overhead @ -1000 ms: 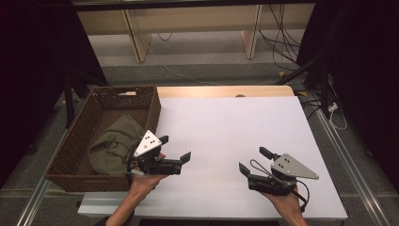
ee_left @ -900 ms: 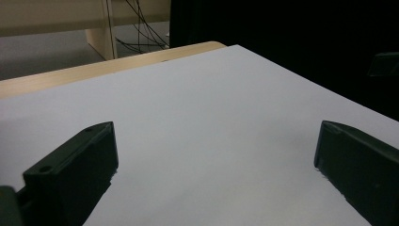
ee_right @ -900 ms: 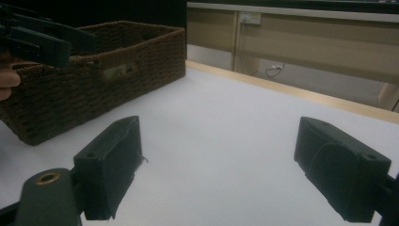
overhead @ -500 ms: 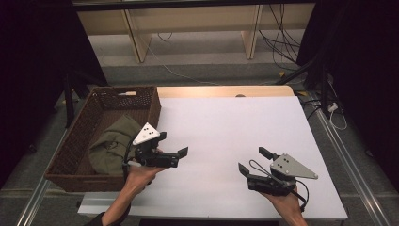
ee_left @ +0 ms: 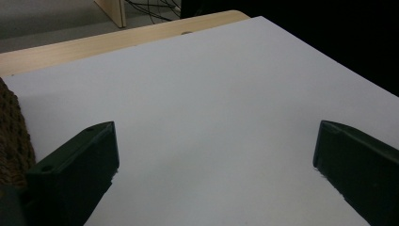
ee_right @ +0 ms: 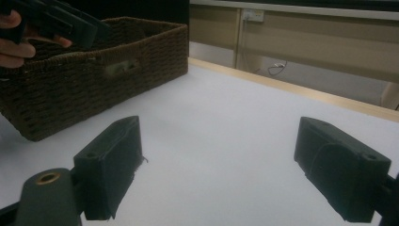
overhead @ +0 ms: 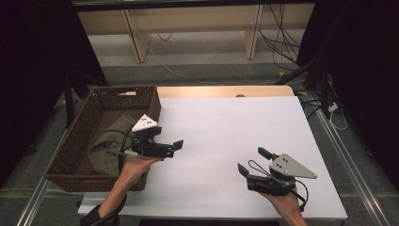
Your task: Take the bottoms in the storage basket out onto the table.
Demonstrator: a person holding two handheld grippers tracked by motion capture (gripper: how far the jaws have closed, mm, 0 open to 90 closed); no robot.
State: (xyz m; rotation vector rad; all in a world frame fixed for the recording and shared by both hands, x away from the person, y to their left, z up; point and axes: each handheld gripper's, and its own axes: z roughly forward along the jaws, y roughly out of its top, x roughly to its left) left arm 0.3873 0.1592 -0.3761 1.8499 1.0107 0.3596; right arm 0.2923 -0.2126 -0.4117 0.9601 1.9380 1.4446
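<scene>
My left gripper [overhead: 168, 137] hovers open beside the right wall of a brown wicker basket [overhead: 70, 141], its jaws pointing right over the white table [overhead: 226, 117]. A green cloth [overhead: 109, 141] lies bundled inside the basket. In the left gripper view the left gripper [ee_left: 216, 136] holds nothing, and the basket's corner [ee_left: 11, 141] shows at the left edge. My right gripper [overhead: 251, 160] rests low near the table's front right, open and holding nothing. In the right gripper view the right gripper [ee_right: 219, 136] faces the basket [ee_right: 94, 70], with the left gripper [ee_right: 61, 21] above the basket.
A wooden strip [overhead: 226, 91] runs along the table's far edge. Beyond it are shelf legs and loose cables [overhead: 282, 42] on the floor. Metal rails [overhead: 339, 141] flank the table on both sides.
My left gripper has lifted and moved a little away from the front edge, staying beside the basket. The right gripper has not moved.
</scene>
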